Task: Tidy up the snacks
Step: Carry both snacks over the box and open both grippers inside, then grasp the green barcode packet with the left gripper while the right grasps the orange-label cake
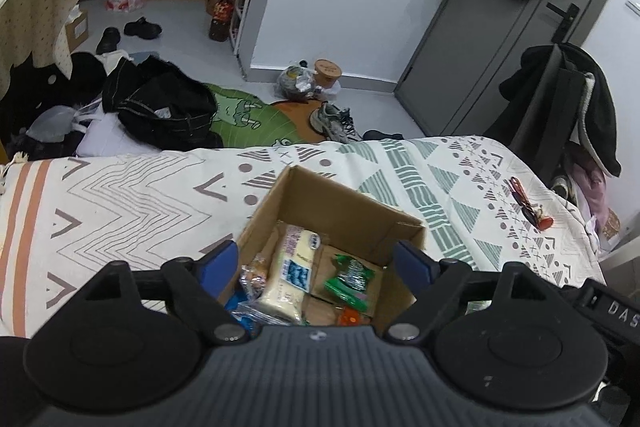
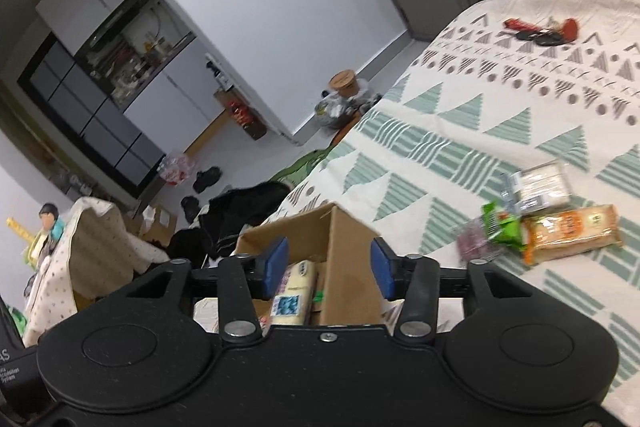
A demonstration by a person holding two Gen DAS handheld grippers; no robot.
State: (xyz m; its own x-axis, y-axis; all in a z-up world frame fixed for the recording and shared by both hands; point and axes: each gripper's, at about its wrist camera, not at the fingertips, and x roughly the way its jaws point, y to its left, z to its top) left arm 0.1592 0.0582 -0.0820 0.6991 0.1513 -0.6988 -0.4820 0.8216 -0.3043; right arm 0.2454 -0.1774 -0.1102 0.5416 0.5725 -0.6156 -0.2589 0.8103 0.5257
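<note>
Cardboard box [image 1: 348, 211] between splayed left gripper [image 1: 320, 263] fingers

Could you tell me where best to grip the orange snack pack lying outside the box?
Probably across its narrow width, near the middle, coming from above: the orange snack pack lies flat on the tablecloth. Its left end touches the green packet, so avoid that end.

Box [image 1: 352, 211] open-topped; snack packets [image 1: 294, 267] crowd its floor.
</note>
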